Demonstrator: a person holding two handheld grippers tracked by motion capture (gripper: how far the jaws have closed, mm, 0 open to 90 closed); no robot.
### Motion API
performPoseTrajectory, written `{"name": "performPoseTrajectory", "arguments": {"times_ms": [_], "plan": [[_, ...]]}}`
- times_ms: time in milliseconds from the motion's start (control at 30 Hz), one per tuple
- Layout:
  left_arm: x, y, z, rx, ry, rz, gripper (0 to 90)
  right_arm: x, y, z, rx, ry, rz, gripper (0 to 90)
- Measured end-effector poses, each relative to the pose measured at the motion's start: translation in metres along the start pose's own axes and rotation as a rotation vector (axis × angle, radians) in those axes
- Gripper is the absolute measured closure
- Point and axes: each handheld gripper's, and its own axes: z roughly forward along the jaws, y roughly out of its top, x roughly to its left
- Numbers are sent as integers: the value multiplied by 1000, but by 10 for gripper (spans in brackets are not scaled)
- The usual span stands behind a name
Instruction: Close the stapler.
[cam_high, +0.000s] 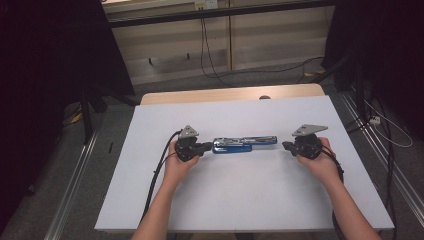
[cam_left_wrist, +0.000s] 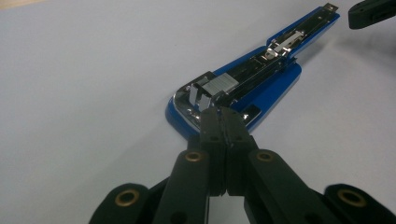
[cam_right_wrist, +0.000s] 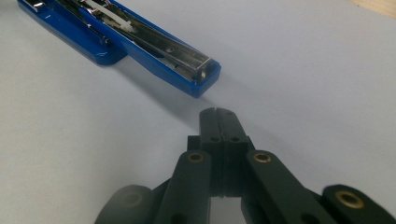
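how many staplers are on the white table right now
1. The blue stapler with its chrome magazine swung open lies mid-table on the white table, between the left gripper, whose tips meet its end, and the right gripper, clear of it.

Overhead light is evenly brightening the white table (cam_high: 250, 200), while the room at far left and right is sitting in deep shadow. Soft shadows are trailing beside the blue stapler (cam_right_wrist: 140, 42). Near jaws are blurring slightly in both gripper views; chrome is glinting.

Lab: black curtains (cam_high: 50, 60), floor rails (cam_high: 75, 185), cables (cam_high: 210, 55).
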Motion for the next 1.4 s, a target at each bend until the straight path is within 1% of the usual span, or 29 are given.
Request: {"name": "performPoseTrajectory", "arguments": {"times_ms": [33,100,200,233,300,367,533,600,633,667,700,767,867,933,967,1000,1033,1200,1333,1400], "plan": [[0,0,0,1,-1,7,896,0,0,0,-1,-2,0,900],[-1,0,1,0,-3,4,900,1,0,1,0,-1,-2,900],[-2,0,3,3,3,14,900,0,0,1,-2,-1,2,900],[-3,0,4,-1,3,11,900,0,0,1,-3,-2,2,900],[-3,0,5,6,11,21,900,0,0,1,4,-7,0,900],[-4,0,7,0,4,13,900,0,0,2,3,-4,2,900],[-4,0,8,0,10,16,900,0,0,3,-5,1,7,900],[-5,0,9,-1,9,17,900,0,1,4,-2,4,18,900],[-5,0,10,3,9,21,900,0,1,4,-2,3,17,900],[-6,0,11,4,2,15,900,0,1,5,-1,5,15,900],[-6,0,11,10,3,26,900,0,1,5,-1,7,12,900],[-6,-1,12,12,4,26,900,1,2,6,0,11,11,900],[-7,0,13,5,5,28,900,1,2,7,2,14,3,900],[-7,0,13,9,5,36,900,2,2,8,5,16,6,900],[-7,-1,14,6,3,29,900,2,2,9,7,19,5,900],[-7,-1,14,5,3,30,900,2,2,10,7,17,2,900],[-7,-1,14,13,6,39,900,2,2,10,9,19,2,900],[-7,-1,15,7,10,41,900,4,3,13,18,22,-6,900],[-7,-1,15,8,11,50,900,5,4,16,27,19,-7,900],[-7,-1,15,8,14,54,900,4,3,17,26,25,-5,900]]}}
